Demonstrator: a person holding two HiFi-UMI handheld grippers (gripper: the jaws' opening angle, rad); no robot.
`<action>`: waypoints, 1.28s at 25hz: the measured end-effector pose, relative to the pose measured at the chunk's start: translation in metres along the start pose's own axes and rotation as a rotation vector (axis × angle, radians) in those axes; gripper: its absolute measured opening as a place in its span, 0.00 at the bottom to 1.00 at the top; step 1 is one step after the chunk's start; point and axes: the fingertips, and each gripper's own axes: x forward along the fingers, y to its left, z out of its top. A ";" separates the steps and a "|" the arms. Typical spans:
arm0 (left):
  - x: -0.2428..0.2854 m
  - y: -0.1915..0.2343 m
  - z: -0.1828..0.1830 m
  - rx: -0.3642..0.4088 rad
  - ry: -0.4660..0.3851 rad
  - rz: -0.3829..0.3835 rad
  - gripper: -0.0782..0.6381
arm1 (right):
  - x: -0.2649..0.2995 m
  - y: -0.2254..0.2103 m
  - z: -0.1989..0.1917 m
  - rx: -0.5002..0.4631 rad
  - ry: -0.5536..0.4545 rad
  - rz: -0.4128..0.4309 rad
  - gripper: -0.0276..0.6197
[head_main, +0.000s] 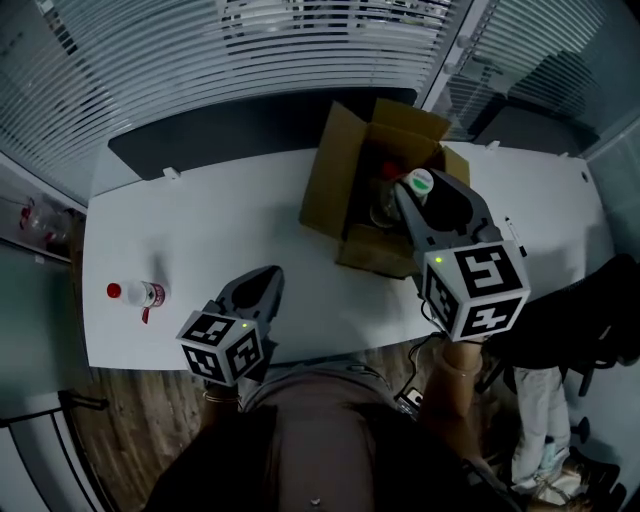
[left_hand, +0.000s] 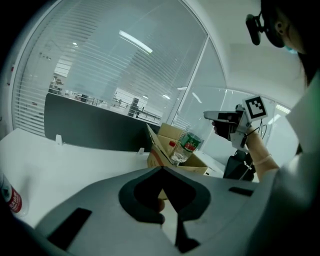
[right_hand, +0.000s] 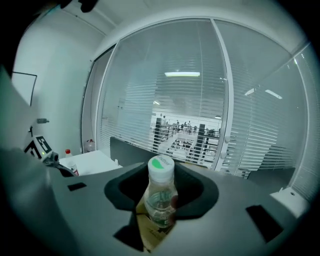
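Observation:
My right gripper (head_main: 408, 195) is shut on a clear bottle with a green-and-white cap (head_main: 420, 183) and holds it over an open cardboard box (head_main: 335, 190). In the right gripper view the bottle (right_hand: 161, 187) stands upright between the jaws of that gripper (right_hand: 159, 212), above the box's brown edge. A red-capped bottle (head_main: 388, 170) stands inside the box. My left gripper (head_main: 268, 280) hangs low over the table's front edge, shut with nothing in it. In the left gripper view its jaws (left_hand: 162, 172) point toward the box (left_hand: 160, 156).
A red-capped bottle (head_main: 140, 294) lies on the white table (head_main: 230, 220) at the front left. A dark panel (head_main: 230, 130) runs along the table's far side, with glass walls and blinds behind. An office chair (head_main: 590, 310) stands to the right.

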 end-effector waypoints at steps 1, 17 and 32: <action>-0.003 -0.002 -0.001 0.000 -0.003 0.000 0.12 | -0.006 0.002 0.003 -0.005 -0.011 0.000 0.30; -0.047 -0.034 -0.030 0.007 -0.050 0.028 0.12 | -0.090 0.037 0.015 -0.049 -0.107 0.042 0.30; -0.098 -0.078 -0.078 0.042 -0.065 0.052 0.12 | -0.153 0.070 -0.024 -0.036 -0.116 0.080 0.30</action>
